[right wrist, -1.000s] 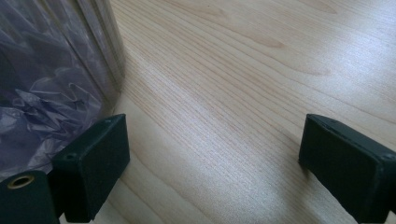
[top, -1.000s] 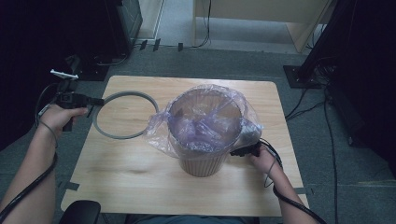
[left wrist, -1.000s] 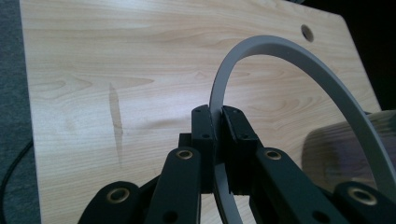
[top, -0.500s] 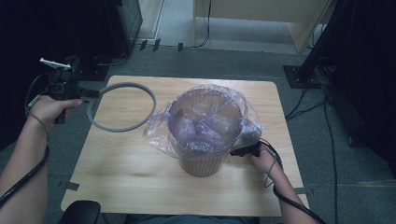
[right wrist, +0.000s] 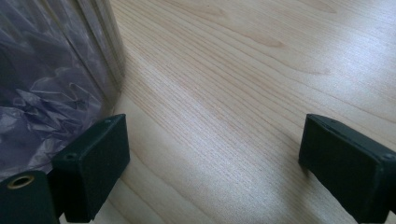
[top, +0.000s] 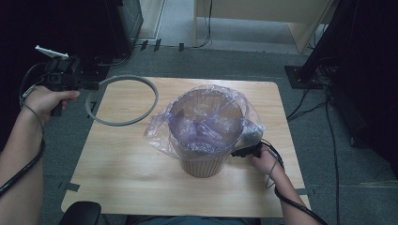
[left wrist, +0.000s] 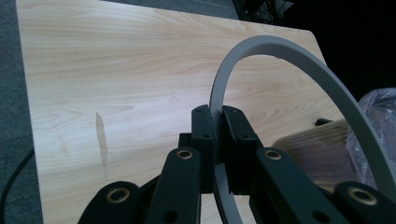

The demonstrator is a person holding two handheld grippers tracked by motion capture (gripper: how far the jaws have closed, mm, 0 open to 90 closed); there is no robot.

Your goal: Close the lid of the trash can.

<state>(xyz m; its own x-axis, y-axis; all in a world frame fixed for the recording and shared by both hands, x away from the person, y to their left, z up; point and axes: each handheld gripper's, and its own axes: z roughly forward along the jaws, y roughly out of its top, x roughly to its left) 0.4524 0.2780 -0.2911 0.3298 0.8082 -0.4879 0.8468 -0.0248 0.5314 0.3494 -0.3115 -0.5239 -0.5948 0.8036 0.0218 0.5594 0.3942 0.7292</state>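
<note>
Grey ring in the left gripper, bin standing on the counter.

We are seeing the left gripper [top: 87, 85] pinching the grey ring [top: 123, 100], its jaws closed tight on the rim [left wrist: 218, 95], and holding it in the air above the counter's [top: 117, 178] left far corner. We are noting the ring hanging just left of the bin [top: 202, 161], apart from its purple plastic bag [top: 206, 124]. The right gripper [right wrist: 212, 154] is sitting low beside the bin's right side, jaws standing wide open and holding nothing, one pad [right wrist: 95, 165] just beside the bag-covered wall.
</note>
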